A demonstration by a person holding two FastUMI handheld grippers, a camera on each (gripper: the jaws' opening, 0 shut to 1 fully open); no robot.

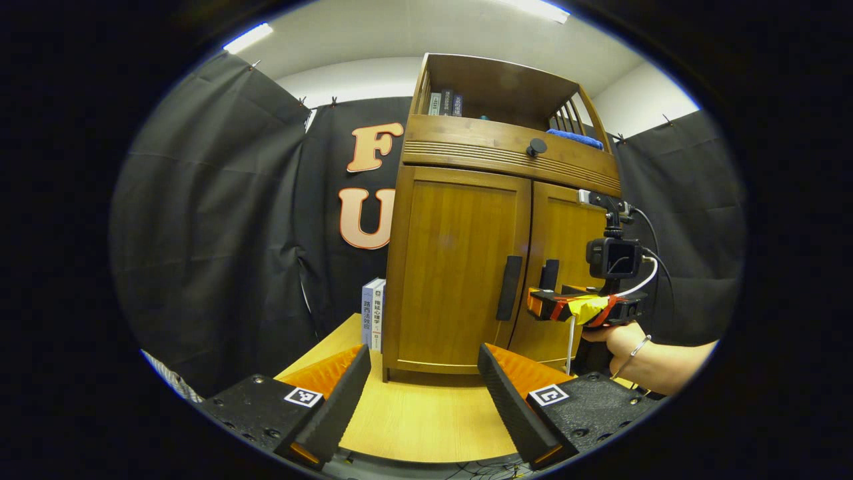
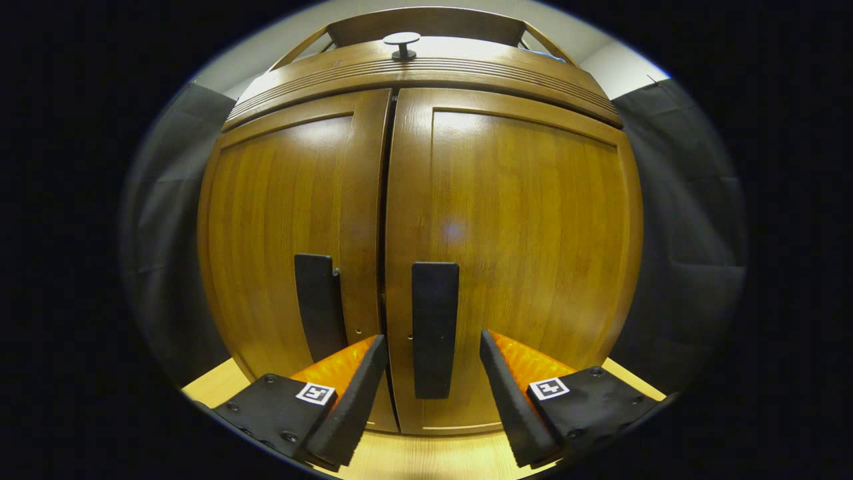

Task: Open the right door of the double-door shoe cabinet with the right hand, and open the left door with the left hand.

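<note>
A recording booth: black cloth walls [image 1: 220,220] surround a wooden cabinet [image 1: 460,267].

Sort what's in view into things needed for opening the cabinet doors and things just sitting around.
Needed: right door, its handle, left door, its handle, right gripper, left gripper.

Just sitting around: books beside the cabinet, books on the top shelf, blue cloth, drawer knob.

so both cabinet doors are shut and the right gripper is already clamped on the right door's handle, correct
Not quite. Both doors are shut, but the right gripper is open, not clamped: in the right gripper view its fingers stand apart on either side of the right door's handle, with a gap showing on each side. The left gripper view shows it at the handles too.
</note>
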